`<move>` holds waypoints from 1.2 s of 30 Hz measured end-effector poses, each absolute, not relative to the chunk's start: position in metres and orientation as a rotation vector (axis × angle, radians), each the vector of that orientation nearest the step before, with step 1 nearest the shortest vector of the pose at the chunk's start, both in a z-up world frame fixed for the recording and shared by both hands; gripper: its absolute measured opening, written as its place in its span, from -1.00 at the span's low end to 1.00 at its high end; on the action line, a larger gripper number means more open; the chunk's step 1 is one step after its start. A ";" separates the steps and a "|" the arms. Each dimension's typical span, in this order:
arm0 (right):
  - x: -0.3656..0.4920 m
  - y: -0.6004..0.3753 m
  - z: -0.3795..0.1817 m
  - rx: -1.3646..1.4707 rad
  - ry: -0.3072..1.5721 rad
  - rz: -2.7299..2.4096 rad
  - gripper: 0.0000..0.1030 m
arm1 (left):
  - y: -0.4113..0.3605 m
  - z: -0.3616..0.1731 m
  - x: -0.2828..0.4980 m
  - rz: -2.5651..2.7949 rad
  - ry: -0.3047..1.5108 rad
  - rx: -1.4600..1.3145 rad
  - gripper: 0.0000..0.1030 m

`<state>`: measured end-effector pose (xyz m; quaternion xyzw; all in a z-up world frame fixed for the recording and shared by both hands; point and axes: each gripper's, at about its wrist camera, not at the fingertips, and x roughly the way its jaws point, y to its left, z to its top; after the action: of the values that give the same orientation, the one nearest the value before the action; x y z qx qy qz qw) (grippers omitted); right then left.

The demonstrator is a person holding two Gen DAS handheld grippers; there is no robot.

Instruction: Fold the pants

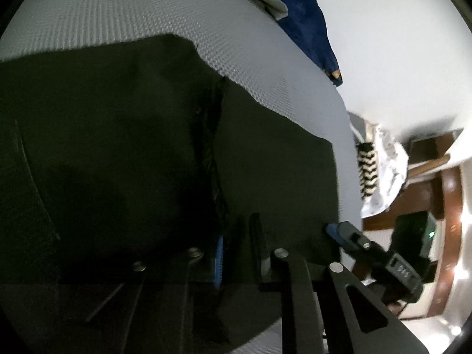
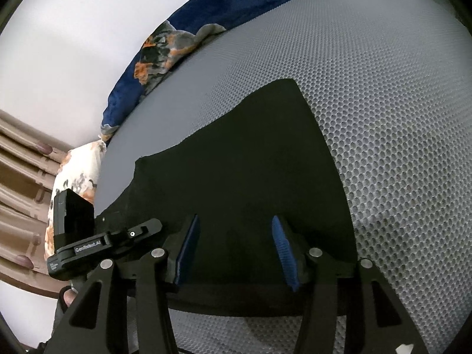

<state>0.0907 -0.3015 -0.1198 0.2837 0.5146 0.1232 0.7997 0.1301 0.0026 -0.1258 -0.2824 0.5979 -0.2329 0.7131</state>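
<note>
A grey mattress [image 2: 383,112] with a honeycomb mesh cover fills most of both wrist views, and the black pants [image 1: 118,147] lie spread flat on it, taking up the near half of the surface in front of both tools. In the left wrist view the dark cloth reaches from the left edge almost to the mattress's right-hand side, with a rough seam running down its middle and a pocket line near the left edge. In the right wrist view the pants [image 2: 250,177] form a broad dark shape that narrows towards the far end, with the near hem lying just under the fingers. Along the far edge of the mattress a dark blue blanket [image 2: 230,3] with orange and grey flowers is bunched against a white wall [image 2: 59,44]. A pale floral pillow [image 2: 79,171] sits at the mattress's left corner in the right wrist view, beside brown wooden slats. A black-and-white patterned cloth [image 1: 367,174] hangs off the mattress's side in the left wrist view, near dark wood furniture. The left gripper [image 1: 239,253] is clenched on the pants, its blue pad and black finger drawn close together with a fold of dark cloth pinched between them. The right gripper [image 2: 236,253] stands released, its two blue pads well apart above the hem, the cloth lying flat between them and not squeezed.
</note>
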 end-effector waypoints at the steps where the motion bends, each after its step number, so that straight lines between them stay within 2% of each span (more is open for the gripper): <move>1: 0.090 -0.302 -0.120 0.608 1.102 0.263 -0.04 | 0.003 -0.127 0.130 -0.529 1.329 -0.646 -0.69; 10: 0.088 -0.306 -0.116 0.599 1.090 0.261 -0.03 | 0.000 -0.148 0.138 -0.619 1.376 -0.812 -0.69; 12: 0.088 -0.308 -0.116 0.606 1.091 0.256 -0.03 | -0.003 -0.142 0.136 -0.615 1.357 -0.767 -0.70; 14: 0.088 -0.310 -0.116 0.606 1.092 0.252 -0.03 | -0.007 -0.136 0.132 -0.600 1.339 -0.685 -0.92; 24: 0.087 -0.305 -0.109 0.555 1.084 0.251 -0.03 | 0.005 -0.100 0.116 -0.580 1.233 -0.547 -0.94; 31: 0.092 -0.287 -0.126 0.468 1.138 0.218 -0.08 | 0.012 -0.119 0.111 -0.503 1.250 -0.446 -0.93; 36: 0.105 -0.275 -0.115 0.341 1.110 0.184 -0.07 | 0.004 -0.114 0.105 -0.483 1.225 -0.322 -0.87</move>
<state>0.1047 -0.2747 -0.1155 0.1609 0.5235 0.0870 0.8322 0.1052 0.0039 -0.1135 -0.1487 0.5666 -0.2234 0.7791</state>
